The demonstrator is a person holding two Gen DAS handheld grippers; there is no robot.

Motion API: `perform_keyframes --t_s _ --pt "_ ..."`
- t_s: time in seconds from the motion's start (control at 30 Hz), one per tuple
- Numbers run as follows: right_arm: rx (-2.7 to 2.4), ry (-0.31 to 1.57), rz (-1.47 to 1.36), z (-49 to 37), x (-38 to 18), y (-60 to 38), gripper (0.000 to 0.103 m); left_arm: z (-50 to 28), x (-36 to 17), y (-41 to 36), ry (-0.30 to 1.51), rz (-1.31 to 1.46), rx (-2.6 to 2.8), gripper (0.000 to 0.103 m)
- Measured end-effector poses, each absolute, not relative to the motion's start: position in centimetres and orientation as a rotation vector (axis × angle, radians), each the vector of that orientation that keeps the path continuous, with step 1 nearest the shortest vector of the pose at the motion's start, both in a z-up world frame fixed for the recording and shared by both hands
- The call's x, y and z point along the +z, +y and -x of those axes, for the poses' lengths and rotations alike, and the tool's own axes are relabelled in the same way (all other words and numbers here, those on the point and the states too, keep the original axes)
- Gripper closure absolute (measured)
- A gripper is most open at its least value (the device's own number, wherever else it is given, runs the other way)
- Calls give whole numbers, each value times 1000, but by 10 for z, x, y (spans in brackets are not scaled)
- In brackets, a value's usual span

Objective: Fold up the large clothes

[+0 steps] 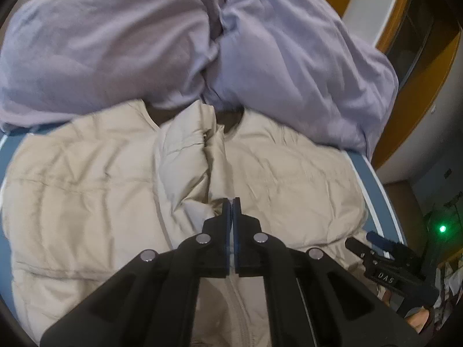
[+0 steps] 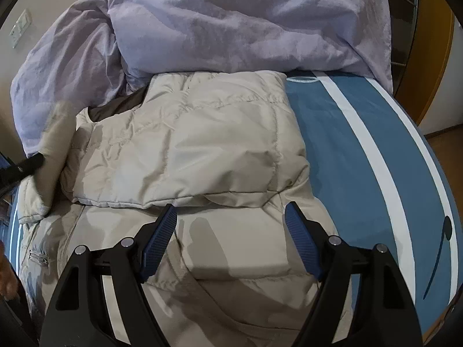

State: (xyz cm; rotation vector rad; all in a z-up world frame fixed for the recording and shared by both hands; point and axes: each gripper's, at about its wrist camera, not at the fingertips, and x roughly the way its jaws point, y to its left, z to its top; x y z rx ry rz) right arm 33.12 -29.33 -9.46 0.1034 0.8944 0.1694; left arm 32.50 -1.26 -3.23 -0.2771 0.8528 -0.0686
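A beige quilted puffer jacket (image 1: 95, 179) lies spread on a blue bed sheet with white stripes (image 2: 361, 156). My left gripper (image 1: 231, 202) is shut on a fold of the jacket's front near the zipper and holds it up. My right gripper (image 2: 231, 214) is open and empty, its blue pads (image 2: 160, 240) just above the jacket (image 2: 202, 144), where one side is folded over the body. The right gripper also shows at the right edge of the left wrist view (image 1: 373, 244). The left gripper's black finger (image 2: 29, 163) shows at the left edge of the right wrist view, gripping beige fabric.
A bulky lilac duvet (image 1: 115, 43) is piled behind the jacket at the head of the bed; it also fills the top of the right wrist view (image 2: 231, 20). Orange wooden furniture (image 1: 416, 92) and a green light (image 1: 442, 228) lie beyond the bed's right edge.
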Motion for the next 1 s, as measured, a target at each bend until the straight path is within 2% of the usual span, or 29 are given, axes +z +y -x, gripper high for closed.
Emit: perform_keyframes --t_s 0.17,0.23,0.43,0.7,1.0 --pt "161 898 -105 -327 -95 -299 24 -320 -41 -27 881 251 -87 96" --pt "156 891 -106 -320 -91 -304 24 -310 -36 -24 869 240 -83 80" --pt "142 879 -126 -296 -85 -326 24 -265 -20 4 825 198 -4 58" --pt "110 917 -146 -245 -98 -359 22 -177 -27 65 806 142 126 45" --pt "114 969 -209 -199 -120 -388 22 -84 -58 146 848 192 252 41"
